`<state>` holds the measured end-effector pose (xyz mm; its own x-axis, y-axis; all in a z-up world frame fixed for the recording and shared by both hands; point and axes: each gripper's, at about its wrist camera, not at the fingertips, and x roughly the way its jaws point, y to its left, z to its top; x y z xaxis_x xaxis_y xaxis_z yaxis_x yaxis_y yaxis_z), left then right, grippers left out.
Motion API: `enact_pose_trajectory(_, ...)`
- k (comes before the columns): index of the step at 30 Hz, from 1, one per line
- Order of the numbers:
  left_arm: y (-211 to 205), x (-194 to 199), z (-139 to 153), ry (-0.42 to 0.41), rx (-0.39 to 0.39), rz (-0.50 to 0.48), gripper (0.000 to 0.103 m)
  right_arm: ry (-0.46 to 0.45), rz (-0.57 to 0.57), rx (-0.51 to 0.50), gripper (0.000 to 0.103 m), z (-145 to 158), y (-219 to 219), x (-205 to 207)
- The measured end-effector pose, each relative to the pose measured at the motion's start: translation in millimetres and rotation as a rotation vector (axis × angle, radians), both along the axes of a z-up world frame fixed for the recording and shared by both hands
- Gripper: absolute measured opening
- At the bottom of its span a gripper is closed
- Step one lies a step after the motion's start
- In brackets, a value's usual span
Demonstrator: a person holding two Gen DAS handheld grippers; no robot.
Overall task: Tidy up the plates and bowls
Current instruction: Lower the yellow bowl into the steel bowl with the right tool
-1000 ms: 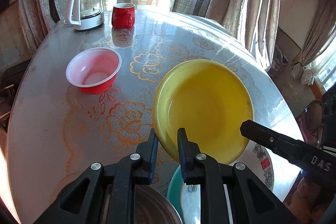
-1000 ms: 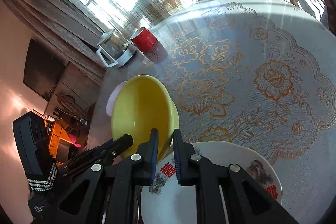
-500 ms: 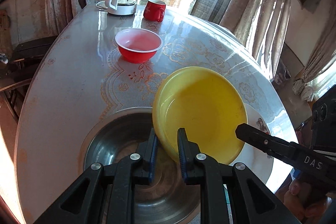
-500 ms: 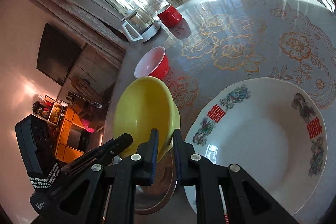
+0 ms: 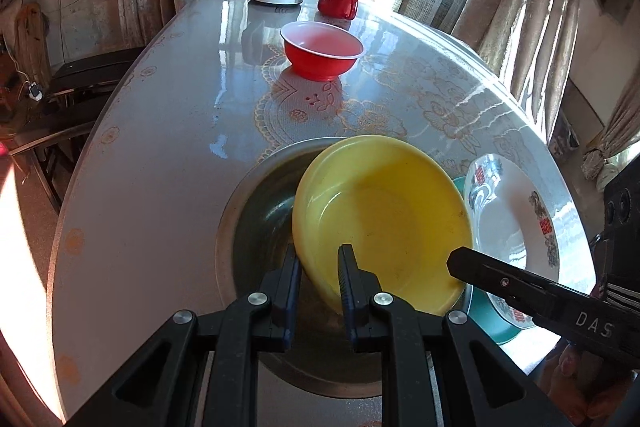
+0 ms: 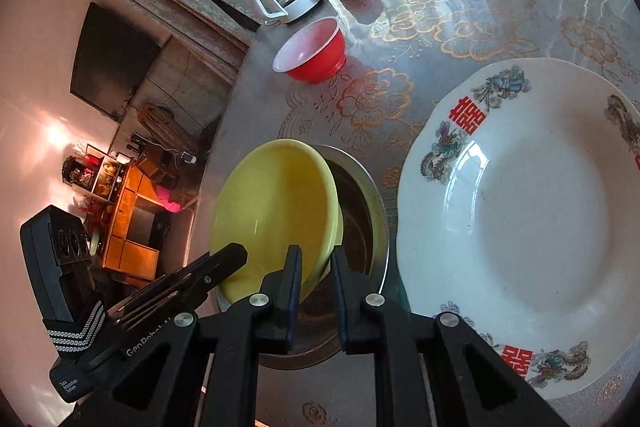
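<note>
Yellow bowl (image 5: 384,223) carried across from the patterned middle of the table (image 5: 152,163) and now tilted over the steel basin (image 5: 256,211) at the near edge, beside the white plate (image 6: 532,211). Left gripper (image 5: 318,267) and right gripper (image 6: 316,267) both nearly closed, pinching its rim. Nesting looks imminent. Readable: "DAS", "GenRobot"; red double-happiness characters on plate.

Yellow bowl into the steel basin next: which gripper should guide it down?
Probably left. The left gripper clamps the yellow bowl rim over the steel basin; the right gripper grips the side nearest the white plate.
</note>
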<state>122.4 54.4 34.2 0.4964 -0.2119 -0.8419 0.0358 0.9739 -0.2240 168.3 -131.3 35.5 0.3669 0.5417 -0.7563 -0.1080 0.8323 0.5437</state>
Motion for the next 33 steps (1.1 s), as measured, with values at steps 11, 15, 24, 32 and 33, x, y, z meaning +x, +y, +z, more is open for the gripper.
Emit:
enact_pose_trajectory(11, -2, 4, -17, 0.019, 0.073, 0.004, 0.019, -0.012, 0.069, -0.191, 0.018, -7, 25, -7)
enact_pose_trajectory(15, -4, 5, -18, 0.013, 0.092, 0.003, 0.019, -0.031, 0.067, -0.234, 0.020, -6, 25, -8)
enact_pose_trajectory(24, -4, 6, -22, 0.011, 0.111, 0.011, 0.019, -0.028, 0.051, -0.212, 0.020, -4, 23, -9)
enact_pose_trajectory(32, 2, 0, -8, -0.018, 0.072, 0.030, 0.022, -0.026, 0.055, -0.210, 0.020, -5, 26, -8)
enact_pose_trajectory(33, 2, 0, -6, -0.025, 0.068, 0.032, 0.023, -0.026, 0.055, -0.210, 0.020, -5, 26, -8)
